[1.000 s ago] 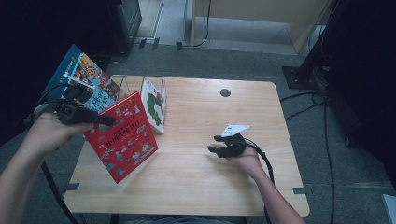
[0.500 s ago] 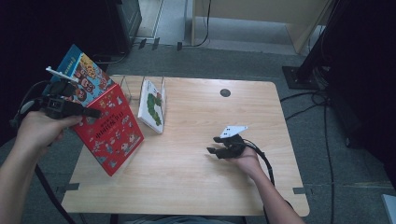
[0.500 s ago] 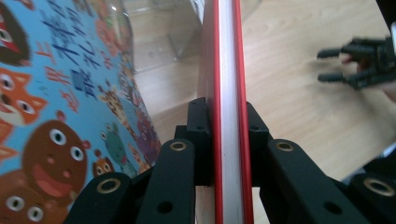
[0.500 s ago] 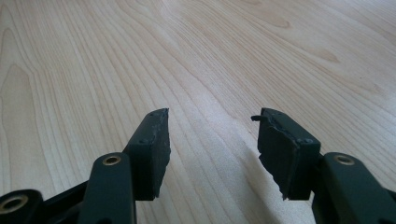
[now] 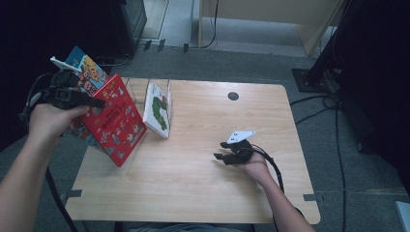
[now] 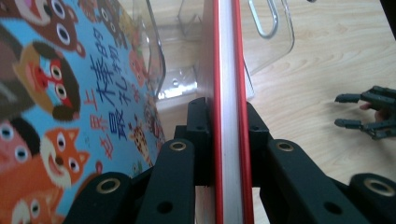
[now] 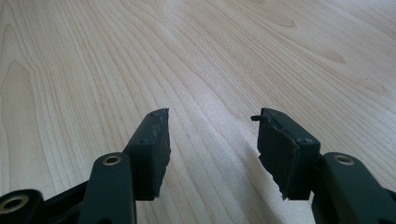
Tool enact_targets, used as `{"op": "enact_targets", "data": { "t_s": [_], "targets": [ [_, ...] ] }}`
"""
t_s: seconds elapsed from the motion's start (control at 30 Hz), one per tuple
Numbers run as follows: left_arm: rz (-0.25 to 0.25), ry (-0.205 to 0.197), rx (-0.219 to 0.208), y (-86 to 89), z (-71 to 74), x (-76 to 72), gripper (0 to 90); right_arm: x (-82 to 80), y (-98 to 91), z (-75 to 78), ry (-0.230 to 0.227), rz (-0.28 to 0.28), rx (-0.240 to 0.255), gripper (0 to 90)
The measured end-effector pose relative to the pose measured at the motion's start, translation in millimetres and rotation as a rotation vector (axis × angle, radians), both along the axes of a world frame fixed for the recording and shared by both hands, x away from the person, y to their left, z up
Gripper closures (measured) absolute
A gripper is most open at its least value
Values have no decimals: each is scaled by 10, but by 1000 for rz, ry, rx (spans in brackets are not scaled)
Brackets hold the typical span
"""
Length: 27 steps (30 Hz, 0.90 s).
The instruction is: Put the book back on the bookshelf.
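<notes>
The left gripper [image 5: 89, 102] clamps a red book [image 5: 115, 120] by its edge, holding it tilted above the table's [image 5: 203, 183] left side, its long axis slanting from upper left down toward the person. In the left gripper view the pads press on both red covers, white page block between them [image 6: 227, 140]. Just right of the red book stands a clear rack [image 5: 145, 89], one white book [image 5: 158, 110] with a green caterpillar cover upright in it; the slot nearest the red book looks free (likely where it goes, or came from). A blue picture book [image 5: 86, 70] leans behind the gripper, beside the red one. The right gripper [image 5: 223, 151] rests low over bare wood well right of the rack, jaws apart and holding nothing. The left hand [image 5: 51, 120] is by far the nearer to the rack.
</notes>
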<state>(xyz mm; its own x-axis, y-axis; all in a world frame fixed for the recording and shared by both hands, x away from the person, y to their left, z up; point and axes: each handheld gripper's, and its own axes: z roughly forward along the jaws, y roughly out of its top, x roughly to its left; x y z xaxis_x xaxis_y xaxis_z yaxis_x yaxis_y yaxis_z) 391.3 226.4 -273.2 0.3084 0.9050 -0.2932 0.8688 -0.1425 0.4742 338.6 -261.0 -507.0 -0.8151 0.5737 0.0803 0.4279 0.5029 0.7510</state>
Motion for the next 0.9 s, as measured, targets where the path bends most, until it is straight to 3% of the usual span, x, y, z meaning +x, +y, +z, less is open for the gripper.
{"op": "enact_targets", "data": {
  "t_s": [0.37,0.9],
  "targets": [
    [58,1,23,-21,-32,232,796,-16,-8,-22,-14,-9,30,445],
    [85,-32,-10,-130,-141,506,796,-72,48,-98,-11,-18,6,446]
  ]
}}
